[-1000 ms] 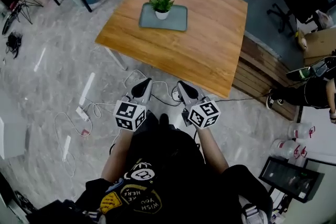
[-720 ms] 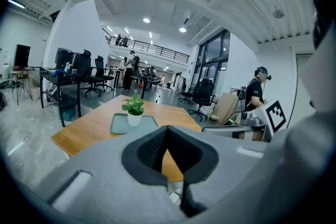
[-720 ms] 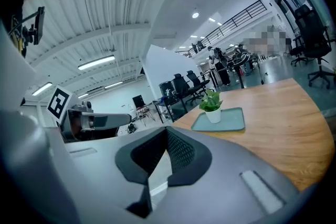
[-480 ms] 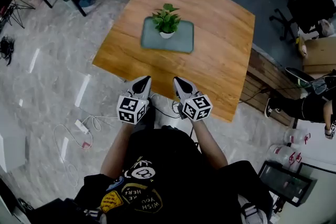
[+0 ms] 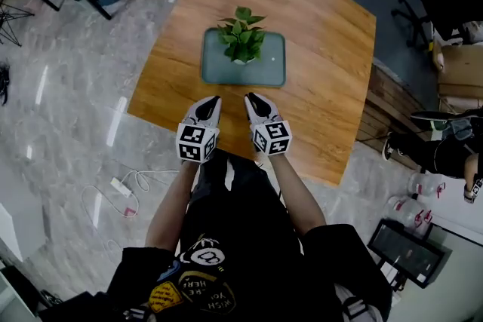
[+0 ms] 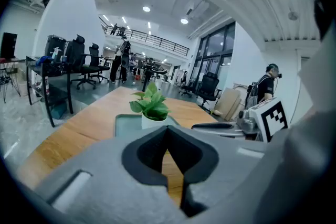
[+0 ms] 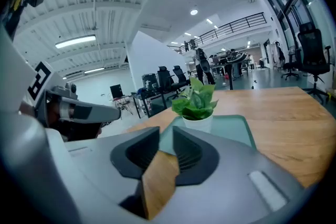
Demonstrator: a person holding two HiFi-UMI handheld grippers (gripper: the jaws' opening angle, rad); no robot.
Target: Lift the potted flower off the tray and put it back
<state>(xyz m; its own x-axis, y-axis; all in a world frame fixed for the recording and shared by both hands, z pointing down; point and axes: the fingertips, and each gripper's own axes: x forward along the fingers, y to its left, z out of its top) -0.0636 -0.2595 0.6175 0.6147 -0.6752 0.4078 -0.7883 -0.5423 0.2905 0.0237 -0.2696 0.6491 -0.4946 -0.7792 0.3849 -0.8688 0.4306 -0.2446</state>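
Leaves cover most of the white pot in the head view, so the potted flower (image 5: 241,38) reads there as a green tuft standing upright on the far half of the grey-green tray (image 5: 213,76). The tray lies near the middle of the wooden surface (image 5: 324,49), whose far corner is cut off by the top edge of the frame.

Both tongs point at the plant from the near edge of the surface, side by side and short of the tray. The left tongs (image 5: 214,99) are pressed together with nothing in them: the left gripper view shows the dark pads meeting at the tip (image 6: 167,127). The right tongs (image 5: 250,97) are just beginning to part. In the right gripper view only a narrow slit (image 7: 167,131) stands between the pads, with bare wood and tray behind it. Whether either tip touches the wood cannot be told.

Each gripper's grey housing hides the near rim of the tray (image 6: 123,123) and the foot of the pot (image 7: 197,99). The marker cubes hide the person's hands, leaving only forearms. At the right edge of the head view another person (image 5: 411,141) is cut off to a leg and a shoe.
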